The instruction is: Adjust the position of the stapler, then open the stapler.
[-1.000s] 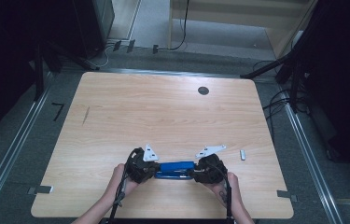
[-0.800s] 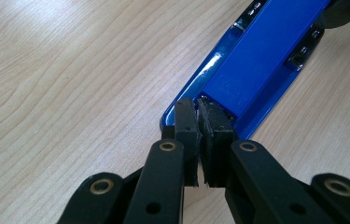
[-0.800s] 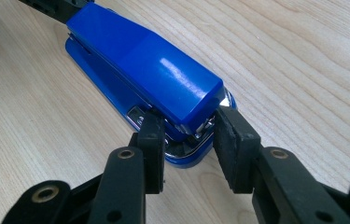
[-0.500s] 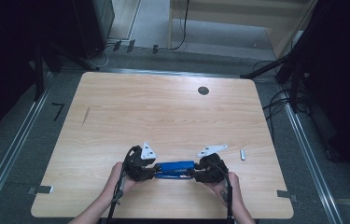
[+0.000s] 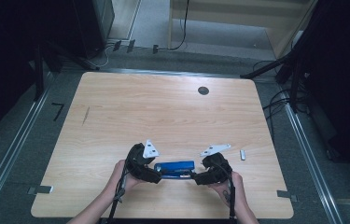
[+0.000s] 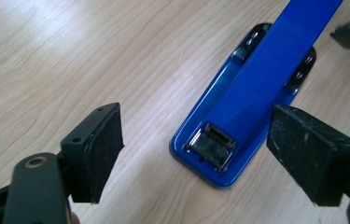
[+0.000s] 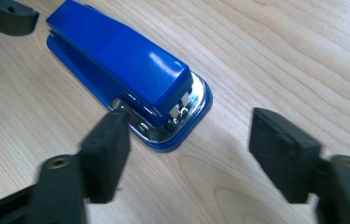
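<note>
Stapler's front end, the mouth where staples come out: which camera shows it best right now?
The right gripper view: the stapler lies close up, its metal mouth facing the camera between the open jaws. The left gripper view shows its opposite end, with a metal hinge piece. The high view shows just a small blue bar between both grippers.

Light wood-grain counter [image 5: 163, 116], rounded corners, dark round grommet hole [image 5: 203, 90] near far edge, thin dark mark [image 5: 85, 115] toward its left side. Grey floor [image 5: 18, 140] around it, metal rails [image 5: 303, 140] running along both sides. Black cables [image 5: 275, 100] on floor at right and behind counter. Pale wooden furniture [image 5: 238, 18] at back, dark cabinet [image 5: 93, 23] at back left. Surroundings dim, both sides nearly black; counter evenly lit from above.
</note>
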Available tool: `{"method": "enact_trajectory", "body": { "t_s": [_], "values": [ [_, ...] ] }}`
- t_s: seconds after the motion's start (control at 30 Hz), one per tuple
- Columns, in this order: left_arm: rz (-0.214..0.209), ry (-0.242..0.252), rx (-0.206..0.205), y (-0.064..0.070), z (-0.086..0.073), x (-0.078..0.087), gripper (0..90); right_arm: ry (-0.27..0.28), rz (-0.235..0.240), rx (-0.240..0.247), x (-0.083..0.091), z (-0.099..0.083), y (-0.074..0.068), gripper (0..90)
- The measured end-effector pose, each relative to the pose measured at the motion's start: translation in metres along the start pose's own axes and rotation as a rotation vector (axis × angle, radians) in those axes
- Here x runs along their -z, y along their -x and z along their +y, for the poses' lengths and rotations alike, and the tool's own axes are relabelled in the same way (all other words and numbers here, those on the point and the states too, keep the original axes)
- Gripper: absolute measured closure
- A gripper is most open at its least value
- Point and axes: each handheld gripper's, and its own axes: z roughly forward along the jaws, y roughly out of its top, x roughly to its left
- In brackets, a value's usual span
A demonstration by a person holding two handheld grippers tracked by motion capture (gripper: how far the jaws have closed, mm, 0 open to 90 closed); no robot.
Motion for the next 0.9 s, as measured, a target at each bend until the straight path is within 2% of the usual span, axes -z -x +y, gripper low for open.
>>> {"method": "enact_trajectory", "body": {
  "t_s": [0.03, 0.23, 0.53, 0.77, 0.9],
  "values": [
    [-0.006, 0.002, 0.002, 0.001, 0.001, 0.000, 16.7, -0.010, -0.007, 0.001, 0.000, -0.001, -0.001, 21.5],
    [-0.019, 0.001, -0.009, 0.005, 0.006, -0.006, 13.9, -0.034, -0.019, 0.025, 0.001, -0.002, 0.001, 14.2],
    [-0.021, 0.012, -0.023, 0.008, 0.013, -0.010, 10.7, -0.050, -0.036, 0.024, 0.003, -0.006, 0.004, 13.7],
    [-0.041, 0.005, -0.035, 0.012, 0.019, -0.019, 8.6, -0.058, -0.043, 0.008, 0.005, -0.008, 0.009, 13.8],
    [-0.036, 0.008, -0.044, 0.015, 0.022, -0.024, 8.7, -0.054, -0.047, 0.010, 0.006, -0.008, 0.009, 14.0]
  ]
}}
